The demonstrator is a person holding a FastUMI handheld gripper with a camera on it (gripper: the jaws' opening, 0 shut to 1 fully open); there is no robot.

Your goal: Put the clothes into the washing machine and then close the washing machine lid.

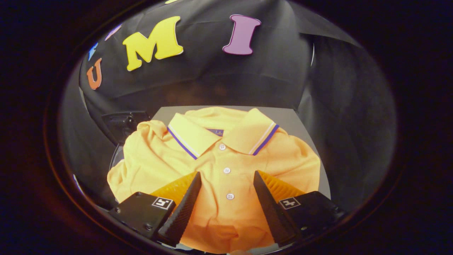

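A folded orange polo shirt (216, 159) with a striped collar and white buttons lies on a grey surface (297, 122). My gripper (227, 174) hovers over the shirt's front, open, with the button placket showing in the wide gap between the two fingers. The fingertips (195, 179) sit over the shirt's chest, below the collar. I cannot tell whether they touch the cloth. A dark object (122, 124), possibly part of the washing machine, shows beyond the shirt's left shoulder.
Black cloth walls stand close behind and to both sides of the grey surface. The shirt hangs over the surface's left edge.
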